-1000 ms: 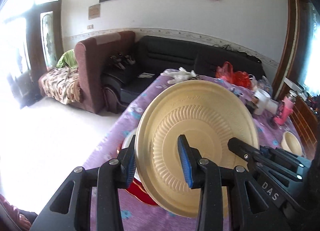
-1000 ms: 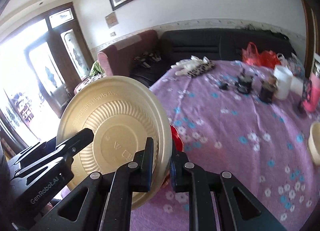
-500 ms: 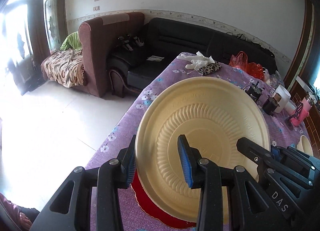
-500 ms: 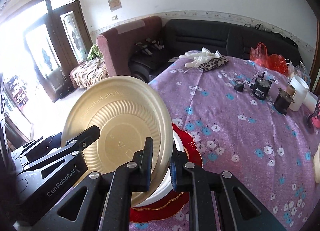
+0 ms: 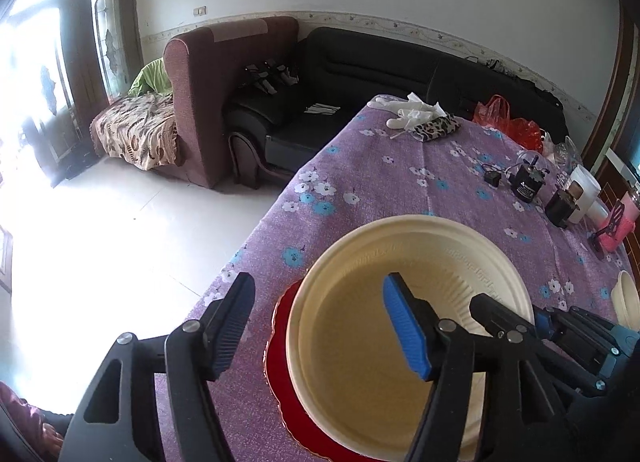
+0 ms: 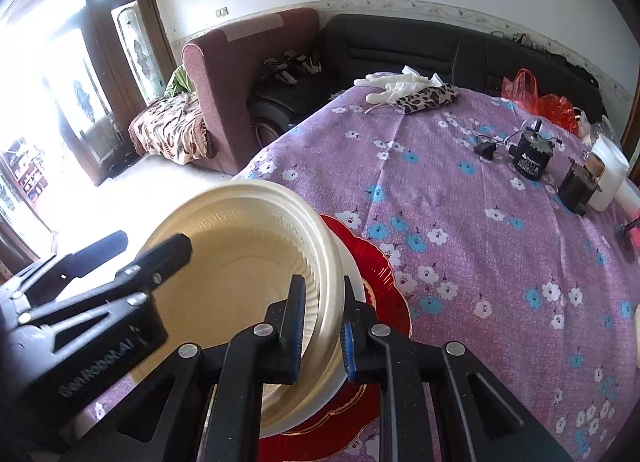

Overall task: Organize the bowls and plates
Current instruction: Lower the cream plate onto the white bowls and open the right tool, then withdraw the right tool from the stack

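A: Where does the cream plate (image 6: 240,262) sit?

B: On the stack over the red plate (image 6: 380,274), at the near edge of the purple cloth (image 6: 460,182).

A: And the tools?

B: The right gripper (image 6: 318,326) clamps the plate's right rim; the left gripper (image 5: 320,326) is opening, its pads clear either side of the left rim.

A: Its look?

B: Round, ribbed, pale, shallow.

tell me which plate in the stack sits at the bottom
The red plate with the scalloped rim; the white plate and the cream plate sit above it.
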A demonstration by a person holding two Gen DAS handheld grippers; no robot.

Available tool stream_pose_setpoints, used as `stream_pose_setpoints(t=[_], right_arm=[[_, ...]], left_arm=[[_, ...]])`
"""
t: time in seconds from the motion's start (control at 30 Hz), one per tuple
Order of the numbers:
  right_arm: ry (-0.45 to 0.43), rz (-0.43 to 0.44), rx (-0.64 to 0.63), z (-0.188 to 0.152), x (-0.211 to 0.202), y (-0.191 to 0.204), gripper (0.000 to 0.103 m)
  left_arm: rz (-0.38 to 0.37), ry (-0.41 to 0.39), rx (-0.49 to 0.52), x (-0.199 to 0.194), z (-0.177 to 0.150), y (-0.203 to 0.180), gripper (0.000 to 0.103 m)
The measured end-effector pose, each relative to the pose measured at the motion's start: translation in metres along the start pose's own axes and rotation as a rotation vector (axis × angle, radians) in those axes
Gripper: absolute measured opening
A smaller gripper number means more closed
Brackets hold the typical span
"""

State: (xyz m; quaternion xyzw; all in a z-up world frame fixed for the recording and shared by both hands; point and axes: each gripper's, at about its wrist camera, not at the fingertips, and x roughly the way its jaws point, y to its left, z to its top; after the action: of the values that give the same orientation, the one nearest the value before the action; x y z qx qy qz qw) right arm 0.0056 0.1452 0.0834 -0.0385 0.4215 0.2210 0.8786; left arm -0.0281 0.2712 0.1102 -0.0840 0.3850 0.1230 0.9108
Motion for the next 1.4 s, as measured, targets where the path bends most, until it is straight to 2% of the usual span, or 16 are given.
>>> stream_pose_setpoints(t=[0.07,0.2,0.33,0.43,0.5,0.63,0.73,0.8,0.87,0.97,1.4], right_arm=[[-0.007,0.004,-0.004,0.000,0.000,0.001,0.021],[-0.023,0.013,-0.001,-0.001,0.000,0.003,0.034],[-0.054,-0.004,-0.019,-0.002,-0.003,0.008,0.038],[-0.075,-0.008,-0.031,-0.002,-0.006,0.012,0.051],[-0.103,-0.053,-0.054,-0.003,-0.009,0.017,0.062],[-0.160,-0.112,-0.102,-0.004,-0.021,0.023,0.065],[-0.217,-0.126,-0.099,-0.006,-0.039,0.020,0.065],[-0.252,-0.115,-0.077,-0.010,-0.056,0.013,0.069],[-0.278,-0.110,-0.060,-0.015,-0.071,0.007,0.073],[-0.302,-0.111,-0.040,-0.027,-0.091,-0.004,0.075],[-0.312,-0.116,0.111,-0.087,-0.147,-0.078,0.076]], left_arm=[[-0.009,-0.017,-0.029,-0.007,0.002,0.007,0.066],[-0.026,-0.050,-0.069,-0.020,0.000,0.017,0.067],[-0.052,-0.073,-0.110,-0.036,-0.008,0.028,0.072],[-0.070,-0.088,-0.130,-0.046,-0.015,0.032,0.073],[-0.078,-0.093,-0.139,-0.053,-0.020,0.034,0.073],[-0.076,-0.105,-0.148,-0.066,-0.030,0.035,0.074],[-0.020,-0.146,-0.123,-0.081,-0.038,0.030,0.075],[0.019,-0.176,-0.098,-0.091,-0.042,0.024,0.081],[0.055,-0.215,-0.066,-0.103,-0.047,0.013,0.082],[0.080,-0.238,-0.016,-0.113,-0.052,-0.002,0.083],[0.045,-0.245,0.147,-0.136,-0.078,-0.078,0.084]])
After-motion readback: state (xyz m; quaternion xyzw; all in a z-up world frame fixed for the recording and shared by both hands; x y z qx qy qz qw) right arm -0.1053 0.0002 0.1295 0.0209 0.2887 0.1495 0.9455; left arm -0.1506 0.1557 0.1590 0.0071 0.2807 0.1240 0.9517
